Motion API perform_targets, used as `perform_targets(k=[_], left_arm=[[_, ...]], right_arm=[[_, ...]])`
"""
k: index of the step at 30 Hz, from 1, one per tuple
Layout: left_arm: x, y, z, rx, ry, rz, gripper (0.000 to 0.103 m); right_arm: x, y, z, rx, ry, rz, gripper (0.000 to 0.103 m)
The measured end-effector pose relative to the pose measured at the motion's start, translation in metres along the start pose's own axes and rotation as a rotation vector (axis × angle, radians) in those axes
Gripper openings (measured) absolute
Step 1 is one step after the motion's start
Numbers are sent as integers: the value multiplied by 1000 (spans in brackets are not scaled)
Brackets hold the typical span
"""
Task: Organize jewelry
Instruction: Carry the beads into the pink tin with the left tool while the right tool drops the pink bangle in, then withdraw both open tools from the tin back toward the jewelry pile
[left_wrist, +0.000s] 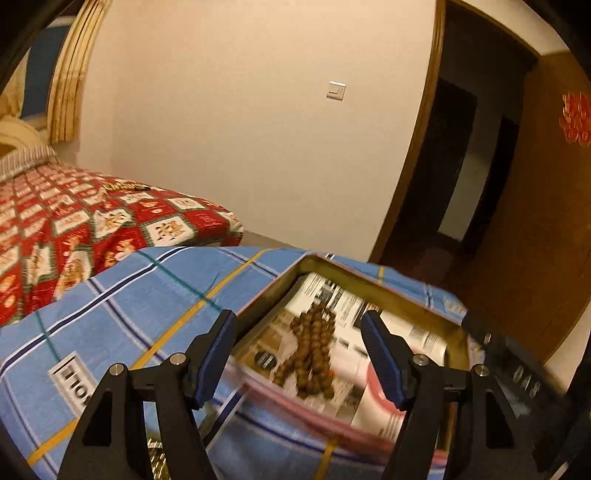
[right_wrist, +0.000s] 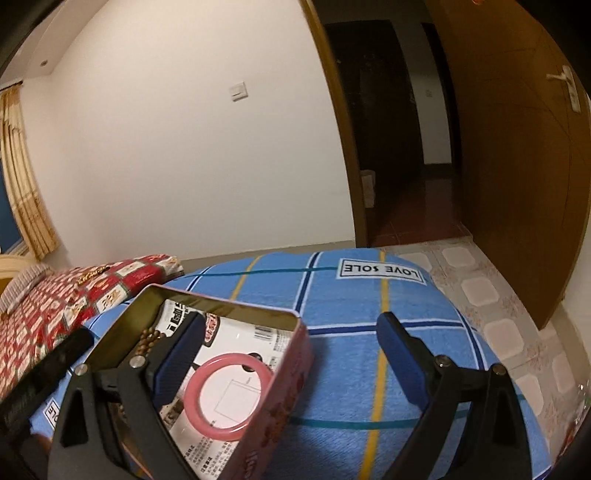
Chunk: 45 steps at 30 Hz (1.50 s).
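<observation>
From the left wrist, the left gripper (left_wrist: 299, 354) hangs spread and empty over the open tin (left_wrist: 373, 282), where the brown bead string (left_wrist: 312, 354) lies heaped on printed paper; it looks limp and light, best pinched across the bunched middle. From the right wrist, the right gripper (right_wrist: 291, 354) is spread, empty, straddling the tin's near wall; inside lies a pink bangle (right_wrist: 229, 397), probably rigid, best taken by its rim.

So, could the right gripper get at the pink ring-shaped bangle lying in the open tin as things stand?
Probably yes: the right gripper has its jaws open with nothing between them, and the pink bangle lies uncovered in the lidless pink tin; only the tin's wall stands close.
</observation>
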<state>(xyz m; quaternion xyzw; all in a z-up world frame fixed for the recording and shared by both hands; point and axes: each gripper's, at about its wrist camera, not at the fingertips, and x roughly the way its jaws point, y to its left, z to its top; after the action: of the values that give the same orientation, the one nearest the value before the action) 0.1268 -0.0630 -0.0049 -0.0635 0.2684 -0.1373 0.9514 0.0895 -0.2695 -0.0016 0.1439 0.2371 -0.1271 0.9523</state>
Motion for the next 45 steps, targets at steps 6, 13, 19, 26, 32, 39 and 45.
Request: perform_targets(k=[6, 13, 19, 26, 32, 39, 45], left_arm=[[-10, -8, -13, 72, -6, 45, 70], [-24, -6, -22, 79, -18, 68, 70], [-35, -14, -28, 121, -39, 84, 70], [-44, -18, -33, 154, -51, 94, 70], [-53, -20, -38, 165, -61, 93, 70], [-67, -16, -45, 169, -71, 84, 70], [-81, -2, -53, 147, -48, 81, 70]], right_arm=[[-7, 6, -2, -49, -44, 2, 96], [-22, 17, -5, -104, -123, -9, 97], [-31, 18, -8, -112, -142, -32, 97], [-40, 24, -17, -136, -127, -32, 97], [-50, 37, -26, -185, -128, -18, 97], [-60, 39, -35, -171, -108, 28, 97], [-69, 46, -43, -186, -93, 74, 97]])
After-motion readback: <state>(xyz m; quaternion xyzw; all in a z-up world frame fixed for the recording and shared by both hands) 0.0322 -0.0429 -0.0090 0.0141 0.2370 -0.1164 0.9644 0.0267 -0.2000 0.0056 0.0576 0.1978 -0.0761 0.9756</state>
